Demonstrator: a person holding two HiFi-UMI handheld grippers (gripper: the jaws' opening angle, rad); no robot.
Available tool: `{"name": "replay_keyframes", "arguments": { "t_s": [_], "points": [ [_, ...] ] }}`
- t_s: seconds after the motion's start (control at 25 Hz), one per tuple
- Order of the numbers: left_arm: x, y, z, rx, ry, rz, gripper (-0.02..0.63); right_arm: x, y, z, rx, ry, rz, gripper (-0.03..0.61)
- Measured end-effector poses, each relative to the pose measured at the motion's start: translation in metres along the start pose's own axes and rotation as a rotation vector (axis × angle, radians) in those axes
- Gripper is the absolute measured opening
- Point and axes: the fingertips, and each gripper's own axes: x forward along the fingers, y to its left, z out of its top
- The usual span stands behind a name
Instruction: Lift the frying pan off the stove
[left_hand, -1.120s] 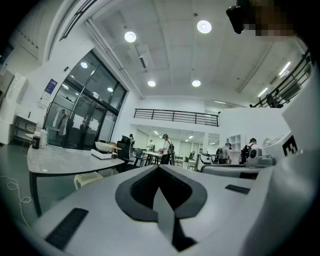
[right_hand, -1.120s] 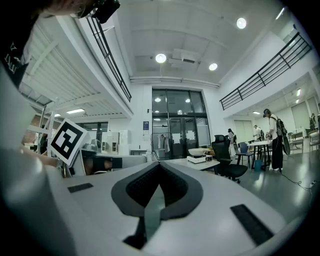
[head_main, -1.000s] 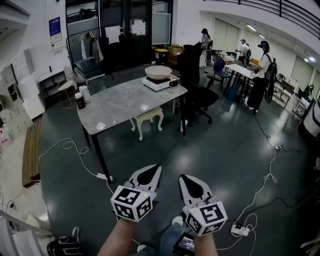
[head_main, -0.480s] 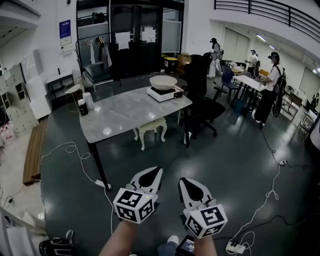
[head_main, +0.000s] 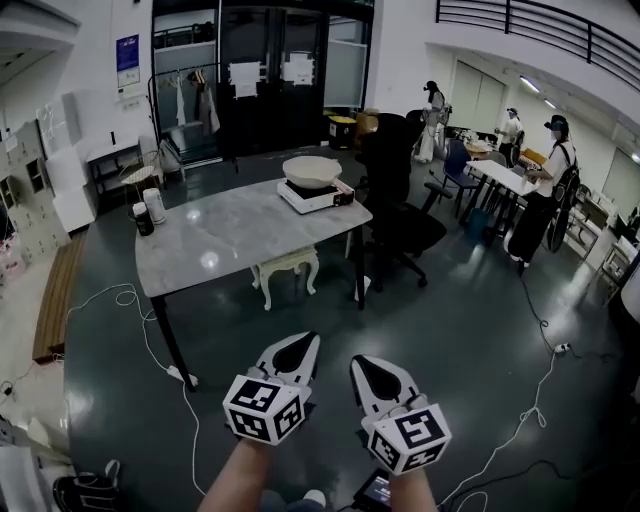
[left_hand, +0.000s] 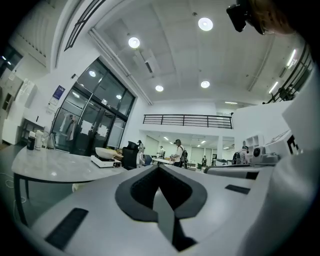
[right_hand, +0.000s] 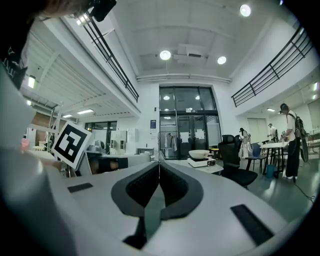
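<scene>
A pale frying pan (head_main: 311, 170) rests on a white portable stove (head_main: 316, 194) at the far right end of a grey marble table (head_main: 235, 232). The same pan (right_hand: 199, 154) and stove (right_hand: 201, 162) show small in the right gripper view, and the pan (left_hand: 106, 152) shows in the left gripper view. My left gripper (head_main: 307, 340) and right gripper (head_main: 356, 364) are held side by side low in the head view, well short of the table, above the dark floor. Both point level, both are shut, and neither holds anything.
Two cups (head_main: 148, 210) stand at the table's left end. A white stool (head_main: 285, 268) sits under the table and a black office chair (head_main: 398, 205) stands to its right. Cables (head_main: 130, 310) trail across the floor. People (head_main: 546, 190) stand by desks at the far right.
The whole view has shifted: table and stove now sit a little nearer and further left. Both grippers stay shut and side by side, carried forward with the person.
</scene>
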Motion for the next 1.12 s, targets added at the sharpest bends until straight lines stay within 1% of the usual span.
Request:
{"name": "replay_keyframes", "arguments": {
  "t_s": [0.28, 0.44, 0.6, 0.88, 1.12],
  "points": [
    [0.039, 0.026, -0.005, -0.029, 0.006, 0.051, 0.012, 0.029, -0.028, -0.010, -0.020, 0.040, 0.044, 0.026],
    [0.065, 0.042, -0.005, -0.030, 0.011, 0.056, 0.012, 0.052, -0.051, -0.010, -0.012, 0.046, 0.044, 0.026],
    [0.098, 0.069, -0.001, -0.047, 0.004, 0.052, 0.011, 0.085, -0.075, -0.009, 0.000, 0.047, 0.034, 0.026],
    [0.179, 0.135, 0.011, -0.057, -0.001, 0.032, 0.011, 0.173, -0.127, -0.008, 0.021, 0.065, 0.009, 0.026],
    [0.252, 0.204, 0.031, -0.076, -0.002, 0.020, 0.011, 0.266, -0.165, 0.008, 0.029, 0.070, 0.004, 0.026]
  ]
}}
